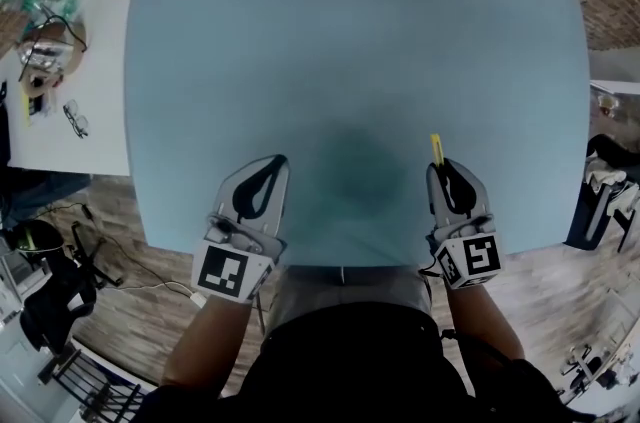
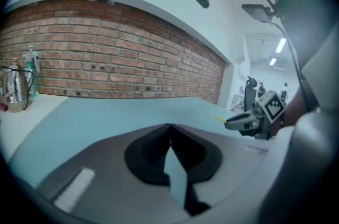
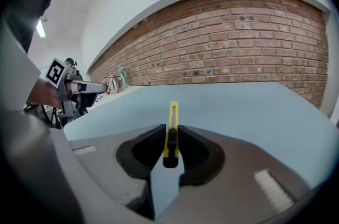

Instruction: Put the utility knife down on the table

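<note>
Plainly, utility knife (image 3: 170, 127): one, slim, yellow, was clamped by right gripper (image 3: 170, 135).
Left gripper (image 2: 169, 127): jaws apparently met, empty.
Table (image 1: 350, 61): one, smooth, pale blue.

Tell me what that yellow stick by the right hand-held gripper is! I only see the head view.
Observer: A knife, clamped in the right hand-held gripper.
Operator: Is the left one holding something too?
Observer: No, the left hand-held gripper is shut with nothing in it.
Operator: How does the knife sit?
Observer: On edge, its black end in the grip and its yellow body pointing forward over the table.
</note>
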`<state>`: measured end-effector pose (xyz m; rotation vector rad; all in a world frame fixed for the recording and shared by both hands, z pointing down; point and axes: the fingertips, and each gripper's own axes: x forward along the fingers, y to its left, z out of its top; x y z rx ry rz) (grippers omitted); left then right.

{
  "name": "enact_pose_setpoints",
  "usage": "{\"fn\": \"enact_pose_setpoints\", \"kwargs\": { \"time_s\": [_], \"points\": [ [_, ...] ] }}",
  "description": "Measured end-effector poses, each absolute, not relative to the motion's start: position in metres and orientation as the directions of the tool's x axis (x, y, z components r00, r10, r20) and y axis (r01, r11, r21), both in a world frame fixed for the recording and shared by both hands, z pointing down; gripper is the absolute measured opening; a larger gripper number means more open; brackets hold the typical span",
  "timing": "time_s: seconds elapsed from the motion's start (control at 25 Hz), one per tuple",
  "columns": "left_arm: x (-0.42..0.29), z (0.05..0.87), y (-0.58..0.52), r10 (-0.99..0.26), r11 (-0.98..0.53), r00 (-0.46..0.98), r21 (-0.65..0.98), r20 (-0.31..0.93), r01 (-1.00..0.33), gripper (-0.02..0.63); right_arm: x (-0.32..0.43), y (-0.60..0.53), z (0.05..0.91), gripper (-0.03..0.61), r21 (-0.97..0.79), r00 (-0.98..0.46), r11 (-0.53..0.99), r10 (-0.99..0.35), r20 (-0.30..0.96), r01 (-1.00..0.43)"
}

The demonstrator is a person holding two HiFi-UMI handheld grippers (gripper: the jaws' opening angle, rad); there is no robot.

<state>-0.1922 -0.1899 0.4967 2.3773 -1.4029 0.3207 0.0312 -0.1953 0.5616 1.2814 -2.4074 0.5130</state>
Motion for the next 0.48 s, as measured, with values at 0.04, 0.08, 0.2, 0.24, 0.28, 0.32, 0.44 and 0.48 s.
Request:
{"fn": "enact_pose_setpoints", "kwargs": {
  "time_s": [0.04, 0.08, 0.2, 0.24, 0.28, 0.32, 0.44, 0.48],
  "points": [
    [-0.192, 0.498, -0.190, -0.793, -0.440, 0.479, 0.191, 0.375, -0.877, -0.015, 0.032, -0.196, 0.565, 0.077, -0.146, -0.520, 0.520, -0.708, 0.478, -0.842],
    [-0.191, 0.498, -0.190, -0.792, -0.439, 0.478, 0.191, 0.379, -0.878, -0.015, 0.032, -0.196, 0.568, 0.077, -0.145, -0.520, 0.521, -0.706, 0.480, -0.841],
    [-0.190, 0.496, -0.192, -0.791, -0.439, 0.478, 0.188, 0.381, -0.878, -0.015, 0.029, -0.198, 0.575, 0.077, -0.133, -0.525, 0.535, -0.698, 0.486, -0.834],
    [-0.190, 0.495, -0.192, -0.791, -0.438, 0.477, 0.189, 0.382, -0.879, -0.015, 0.027, -0.199, 0.578, 0.077, -0.135, -0.525, 0.534, -0.697, 0.489, -0.835],
    [-0.191, 0.495, -0.192, -0.792, -0.435, 0.475, 0.190, 0.383, -0.880, -0.015, 0.027, -0.200, 0.581, 0.077, -0.141, -0.522, 0.528, -0.697, 0.492, -0.837],
    [-0.192, 0.495, -0.191, -0.794, -0.432, 0.473, 0.193, 0.382, -0.881, -0.015, 0.027, -0.200, 0.583, 0.077, -0.148, -0.518, 0.520, -0.697, 0.495, -0.841],
    [-0.195, 0.498, -0.190, -0.795, -0.435, 0.470, 0.179, 0.384, -0.882, -0.015, 0.026, -0.200, 0.587, 0.077, -0.150, -0.514, 0.516, -0.694, 0.503, -0.843],
    [-0.193, 0.498, -0.191, -0.795, -0.430, 0.468, 0.186, 0.385, -0.884, -0.015, 0.026, -0.201, 0.588, 0.077, -0.146, -0.515, 0.520, -0.691, 0.507, -0.841]
  ]
}}
